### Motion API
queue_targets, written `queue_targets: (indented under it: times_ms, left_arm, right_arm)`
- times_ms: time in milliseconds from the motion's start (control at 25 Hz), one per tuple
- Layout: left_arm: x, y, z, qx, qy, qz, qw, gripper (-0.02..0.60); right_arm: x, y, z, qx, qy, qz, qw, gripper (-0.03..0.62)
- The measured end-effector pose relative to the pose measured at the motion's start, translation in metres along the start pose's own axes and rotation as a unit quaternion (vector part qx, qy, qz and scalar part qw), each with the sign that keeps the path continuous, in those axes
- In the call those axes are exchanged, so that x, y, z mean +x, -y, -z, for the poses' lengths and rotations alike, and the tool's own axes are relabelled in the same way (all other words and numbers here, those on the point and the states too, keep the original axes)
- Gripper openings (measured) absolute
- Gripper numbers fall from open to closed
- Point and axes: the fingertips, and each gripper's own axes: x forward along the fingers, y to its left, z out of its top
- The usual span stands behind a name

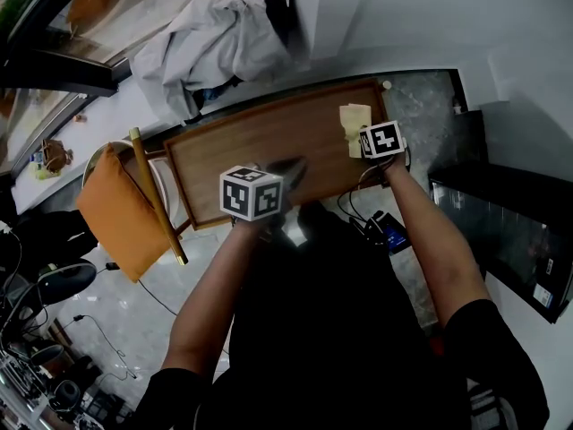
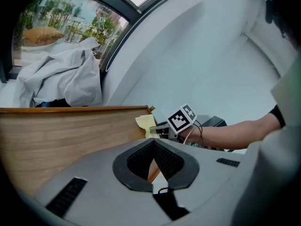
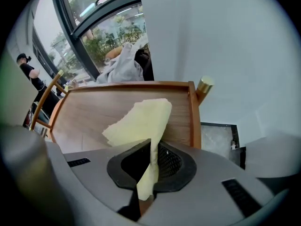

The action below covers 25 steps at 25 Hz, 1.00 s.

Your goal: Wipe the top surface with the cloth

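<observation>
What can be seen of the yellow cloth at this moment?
The cloth is pale yellow, thin and soft-looking, creased, with a ragged edge. The right gripper is shut on one end, and the rest drapes forward onto the wooden tabletop near its right end, beside the raised rim.

Left gripper [image 2: 153, 160] jaws together, empty; right gripper [image 3: 151, 161] jaws pinched on cloth [image 3: 141, 119]; both forearms [image 1: 212, 285] reach forward.

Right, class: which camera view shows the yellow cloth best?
The right gripper view: the yellow cloth fills its centre, pinched in the right gripper. Head and left gripper views show only a small patch.
</observation>
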Motion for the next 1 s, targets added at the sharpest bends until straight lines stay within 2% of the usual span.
queue_targets:
  times_ms: [480,560,640,760,880,1000]
  left_arm:
    - [-0.032,-0.013,0.005,-0.02,0.027,-0.019,0.9993,0.008]
    - [-0.044,-0.017,0.006,-0.028,0.04,-0.025,0.9985,0.008]
    - [-0.06,-0.023,0.005,-0.035,0.056,-0.031,0.9973,0.008]
    - [-0.089,-0.033,0.004,-0.038,0.078,-0.042,0.9953,0.008]
    - [-0.122,-0.039,0.007,-0.028,0.097,-0.046,0.9939,0.008]
    - [-0.16,-0.047,0.011,-0.025,0.121,-0.04,0.9915,0.008]
  right_arm:
    - [-0.017,0.042,0.012,0.01,-0.009,0.11,0.994,0.032]
    - [-0.023,0.04,0.009,0.015,0.002,0.114,0.993,0.032]
    - [-0.032,0.023,-0.006,0.02,0.035,0.087,0.995,0.032]
    - [-0.048,-0.032,-0.04,0.027,0.096,0.01,0.995,0.032]
    - [-0.056,-0.11,-0.065,0.02,0.123,-0.085,0.989,0.032]
    - [-0.055,-0.2,-0.08,-0.002,0.121,-0.17,0.978,0.032]
